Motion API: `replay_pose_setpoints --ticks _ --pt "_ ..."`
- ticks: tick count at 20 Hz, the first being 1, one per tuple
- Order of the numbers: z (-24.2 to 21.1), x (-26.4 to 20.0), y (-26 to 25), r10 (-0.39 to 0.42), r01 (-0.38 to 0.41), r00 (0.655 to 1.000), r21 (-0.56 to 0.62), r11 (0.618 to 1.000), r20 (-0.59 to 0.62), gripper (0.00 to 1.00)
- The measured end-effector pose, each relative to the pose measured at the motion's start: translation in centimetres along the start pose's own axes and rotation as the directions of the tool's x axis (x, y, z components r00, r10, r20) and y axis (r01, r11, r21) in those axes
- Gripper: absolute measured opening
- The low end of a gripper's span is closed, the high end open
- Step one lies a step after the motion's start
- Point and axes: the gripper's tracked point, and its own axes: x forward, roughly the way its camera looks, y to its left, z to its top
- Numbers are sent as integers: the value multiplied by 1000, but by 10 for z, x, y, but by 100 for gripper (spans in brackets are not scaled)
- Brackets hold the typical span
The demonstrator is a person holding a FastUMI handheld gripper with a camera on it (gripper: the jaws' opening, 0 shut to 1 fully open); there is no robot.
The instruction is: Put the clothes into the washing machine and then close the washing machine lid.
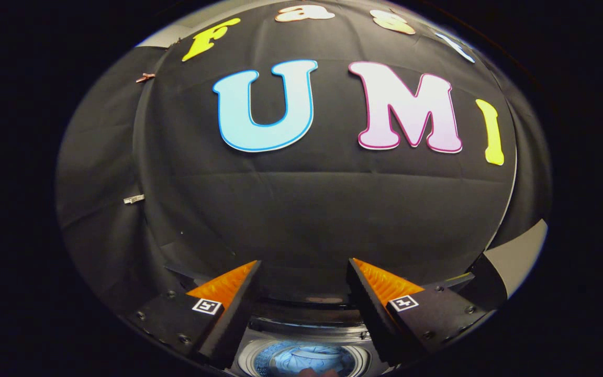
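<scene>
My gripper is open, with a wide gap and nothing between its fingers; it points at the black cloth wall. Below and between the fingers I look down on the top-loading washing machine, its lid up. Its round drum opening shows a shiny metal rim and a bluish inside. A small pinkish bit of something shows at the drum's near edge; I cannot tell what it is. I cannot make out any clothes in the drum.
The booth's black cloth wall rises just beyond the machine. A grey panel stands to the right of the fingers. Two small clips hold the cloth at the left.
</scene>
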Motion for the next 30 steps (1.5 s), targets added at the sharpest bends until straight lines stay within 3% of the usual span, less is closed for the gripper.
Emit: replay_pose_setpoints --ticks 10,18,20,22,25,30 --pt "-25 -61 6 -17 23 977 -25 999 215 100" --pt "-53 -89 11 -16 23 967 -27 999 253 100" --pt "-81 -83 9 -16 21 983 -25 999 184 100" --pt "-128 -76 1 -43 43 999 -1 999 30 99" --pt "-205 -79 4 -18 50 977 146 988 -213 100" --pt "-262 -68 -16 -23 75 957 173 982 -288 99"
